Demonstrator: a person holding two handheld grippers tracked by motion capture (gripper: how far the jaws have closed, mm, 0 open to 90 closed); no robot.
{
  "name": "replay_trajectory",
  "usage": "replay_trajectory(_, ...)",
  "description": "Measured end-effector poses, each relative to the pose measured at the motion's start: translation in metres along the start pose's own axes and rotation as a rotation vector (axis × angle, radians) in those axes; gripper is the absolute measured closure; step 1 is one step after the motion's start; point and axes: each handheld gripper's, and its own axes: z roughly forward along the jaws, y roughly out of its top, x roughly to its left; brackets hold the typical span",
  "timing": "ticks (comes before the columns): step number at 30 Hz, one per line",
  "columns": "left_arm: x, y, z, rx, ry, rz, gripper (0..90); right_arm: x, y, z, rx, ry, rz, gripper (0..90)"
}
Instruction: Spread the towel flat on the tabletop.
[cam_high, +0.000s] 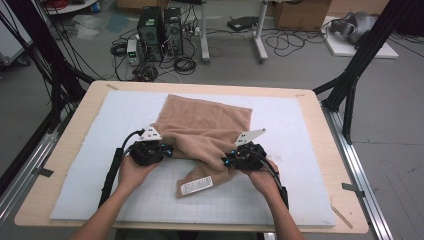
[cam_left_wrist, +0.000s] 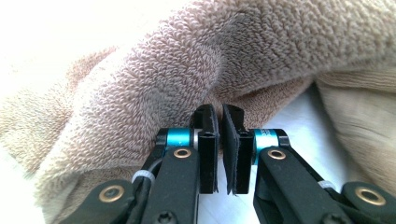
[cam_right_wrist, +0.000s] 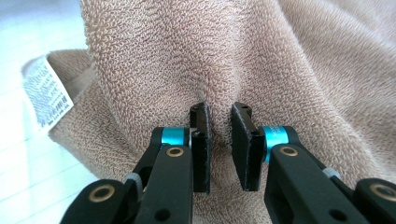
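Observation:
A tan terry towel lies rumpled on the white gridded mat, its near part bunched toward the front, with a white care label showing. My left gripper is at the towel's left edge and my right gripper at its near right part. In the left gripper view the gripper has its jaws almost together, nipping a thick fold of the towel. In the right gripper view the gripper pinches a crease in the towel, with the label off to its left.
The mat covers most of a light wooden table. Black frame posts stand at both far corners. Computer towers and tangled cables sit on the floor beyond the table. Bare mat lies to the right and in front of the towel.

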Motion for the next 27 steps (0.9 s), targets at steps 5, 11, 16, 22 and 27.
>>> replay_trajectory(5, -0.006, 0.002, -0.017, -0.025, -0.015, 0.022, 84.6, 0.004, 0.003, -0.008, -0.009, 0.009, -0.017, 78.7)
replay_trajectory(11, -0.005, 0.0, -0.028, -0.041, -0.03, 0.011, 84.6, 0.008, 0.008, -0.013, -0.029, 0.023, -0.031, 78.7)
replay_trajectory(16, -0.004, -0.002, -0.033, -0.04, -0.027, 0.023, 84.6, 0.008, 0.01, -0.015, -0.045, 0.031, -0.03, 77.9)
replay_trajectory(22, -0.002, -0.007, -0.033, -0.024, -0.001, 0.022, 84.6, 0.007, 0.01, -0.018, -0.051, 0.02, -0.035, 81.7)
replay_trajectory(27, 0.003, -0.01, -0.038, -0.036, -0.007, 0.004, 84.6, 0.001, 0.005, -0.025, -0.059, 0.016, -0.004, 82.2)
